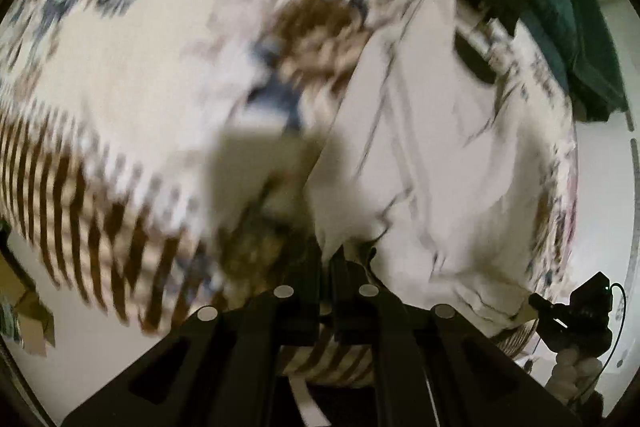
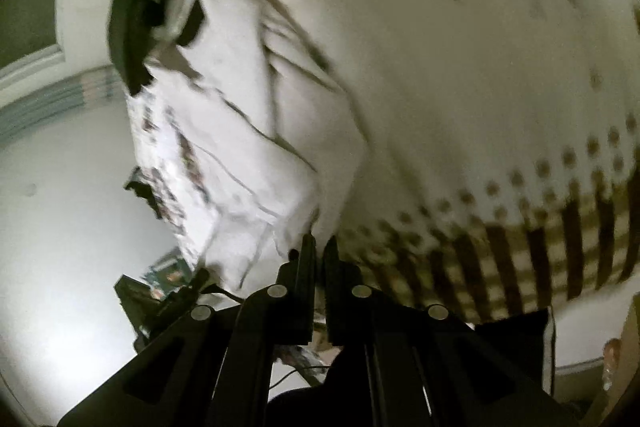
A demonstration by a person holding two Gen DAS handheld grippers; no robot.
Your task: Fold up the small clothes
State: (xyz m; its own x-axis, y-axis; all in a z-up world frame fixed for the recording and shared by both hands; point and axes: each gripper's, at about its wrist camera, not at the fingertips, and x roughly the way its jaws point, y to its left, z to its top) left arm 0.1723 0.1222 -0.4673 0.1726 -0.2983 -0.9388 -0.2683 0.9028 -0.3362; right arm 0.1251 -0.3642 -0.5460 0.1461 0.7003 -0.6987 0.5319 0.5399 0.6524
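A small white garment (image 1: 432, 155) with thin seam lines lies on a patterned cloth (image 1: 120, 75), blurred by motion. My left gripper (image 1: 326, 259) is shut on the garment's near edge. In the right wrist view the same white garment (image 2: 256, 115) hangs and drapes left of centre, and my right gripper (image 2: 320, 245) is shut on its lower edge. The other gripper (image 2: 136, 15) shows as a dark shape at the garment's far end. The right gripper also shows in the left wrist view (image 1: 576, 311) at the lower right.
The cloth has brown stripes along its border (image 1: 80, 227) and dots and stripes in the right wrist view (image 2: 540, 227). A dark green fabric (image 1: 568, 27) lies at the far right. Pale floor (image 2: 60, 207) and a dark box (image 2: 156, 291) lie to the left.
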